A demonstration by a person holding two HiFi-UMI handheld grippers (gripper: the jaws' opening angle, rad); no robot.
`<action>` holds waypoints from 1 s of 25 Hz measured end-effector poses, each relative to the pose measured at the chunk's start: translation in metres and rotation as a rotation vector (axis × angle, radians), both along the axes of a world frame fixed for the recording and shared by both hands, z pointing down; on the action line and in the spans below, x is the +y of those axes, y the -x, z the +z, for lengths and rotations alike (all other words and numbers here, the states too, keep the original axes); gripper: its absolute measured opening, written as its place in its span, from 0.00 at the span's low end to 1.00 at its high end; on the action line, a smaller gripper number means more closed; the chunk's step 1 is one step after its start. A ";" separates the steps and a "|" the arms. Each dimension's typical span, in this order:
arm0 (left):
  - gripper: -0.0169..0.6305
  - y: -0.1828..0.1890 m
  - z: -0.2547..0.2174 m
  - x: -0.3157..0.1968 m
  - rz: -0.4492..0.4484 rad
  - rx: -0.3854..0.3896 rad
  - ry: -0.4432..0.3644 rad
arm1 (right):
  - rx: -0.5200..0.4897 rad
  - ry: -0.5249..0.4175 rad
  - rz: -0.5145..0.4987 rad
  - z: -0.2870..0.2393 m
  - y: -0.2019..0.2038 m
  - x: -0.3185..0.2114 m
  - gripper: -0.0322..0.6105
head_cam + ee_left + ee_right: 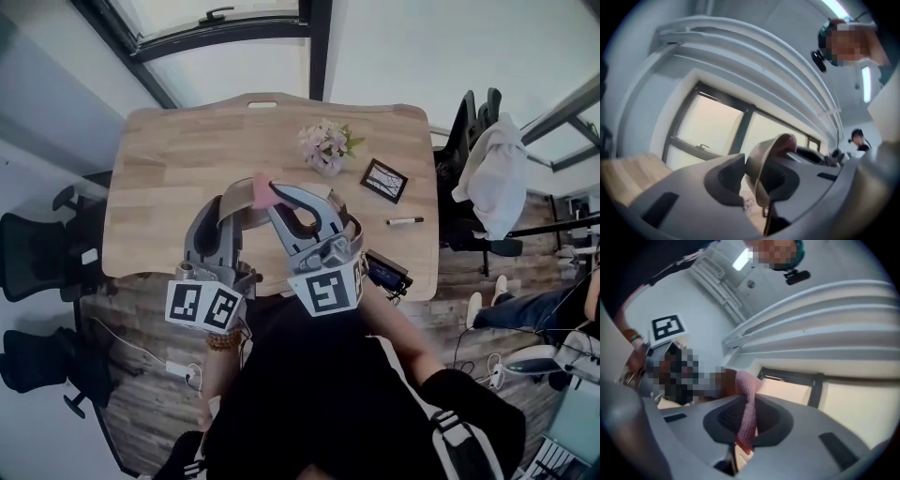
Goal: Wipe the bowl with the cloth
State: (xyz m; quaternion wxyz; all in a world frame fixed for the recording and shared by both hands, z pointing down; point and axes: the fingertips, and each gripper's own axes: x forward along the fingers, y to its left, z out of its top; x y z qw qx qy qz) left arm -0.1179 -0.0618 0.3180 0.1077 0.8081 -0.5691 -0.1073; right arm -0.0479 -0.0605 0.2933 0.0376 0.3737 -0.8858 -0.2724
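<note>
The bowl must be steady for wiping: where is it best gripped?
I'd take the bowl by its rim, edge-on, one finger inside, one outside: the thin wall fits between the fingers, and the hollow is left free for the cloth.

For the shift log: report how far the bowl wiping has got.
Done: the bowl is picked up, its rim gripped by the left gripper, and the right gripper is shut on the pink cloth. In hand: the head view shows the pink cloth at the bowl's rim, so wiping looks under way. Left: how much is wiped cannot be told; both still need setting down.
</note>
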 end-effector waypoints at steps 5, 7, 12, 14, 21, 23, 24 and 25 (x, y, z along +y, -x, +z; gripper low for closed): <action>0.09 -0.017 -0.008 -0.002 0.030 -0.462 -0.024 | 0.165 -0.185 -0.014 -0.005 0.005 0.010 0.08; 0.09 -0.013 -0.015 0.000 0.004 -0.403 -0.037 | 0.106 -0.159 0.001 -0.010 0.005 0.010 0.09; 0.09 0.006 -0.034 0.010 -0.053 -0.090 -0.083 | -0.114 -0.053 0.003 -0.021 0.006 0.015 0.09; 0.09 0.013 -0.035 0.013 -0.041 0.109 -0.078 | -0.236 0.026 -0.016 -0.011 0.001 0.018 0.09; 0.11 0.004 -0.011 0.001 -0.071 -0.349 0.001 | 0.068 -0.065 0.038 0.001 0.008 0.002 0.09; 0.07 -0.001 -0.015 -0.003 -0.079 -0.475 -0.012 | 0.133 -0.150 0.063 -0.005 0.009 0.003 0.09; 0.06 -0.002 -0.018 -0.004 -0.078 -0.473 -0.021 | 0.138 -0.167 0.073 -0.010 0.009 0.003 0.09; 0.06 -0.001 -0.022 -0.005 -0.078 -0.444 -0.036 | 0.130 -0.171 0.078 -0.015 0.009 0.003 0.09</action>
